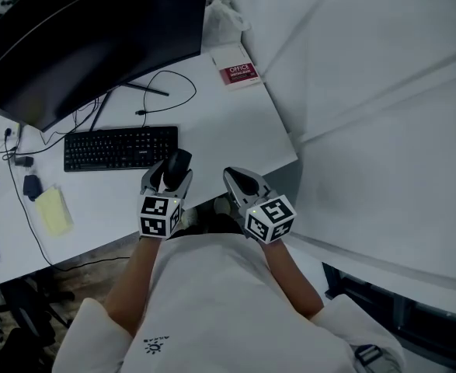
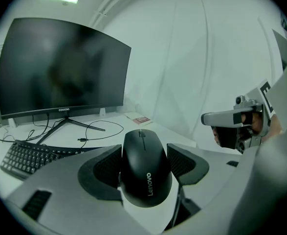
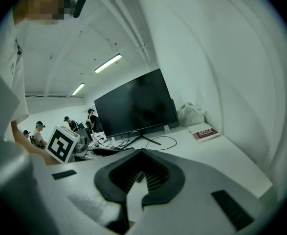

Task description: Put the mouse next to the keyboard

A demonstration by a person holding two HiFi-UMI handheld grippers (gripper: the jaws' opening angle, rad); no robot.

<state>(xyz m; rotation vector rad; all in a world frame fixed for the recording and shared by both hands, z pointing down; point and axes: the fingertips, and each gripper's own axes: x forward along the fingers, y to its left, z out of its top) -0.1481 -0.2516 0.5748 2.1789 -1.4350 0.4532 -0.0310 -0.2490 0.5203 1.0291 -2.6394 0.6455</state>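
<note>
Your left gripper (image 1: 168,179) has its jaws pinching the black mouse (image 2: 145,170) by its sides, over the tabletop (image 1: 229,127) near the right end of the keyboard (image 1: 120,148). Your right gripper (image 1: 241,183) is close beside it, jaws pressed together on nothing

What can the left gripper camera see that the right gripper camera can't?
Only the left gripper view clearly shows the black mouse pinched in the left gripper, and the keys of the keyboard. Only the right gripper view looks into the right gripper, shut on nothing, and shows people far behind. Both show the monitor, the red booklet and the white desk.
</note>
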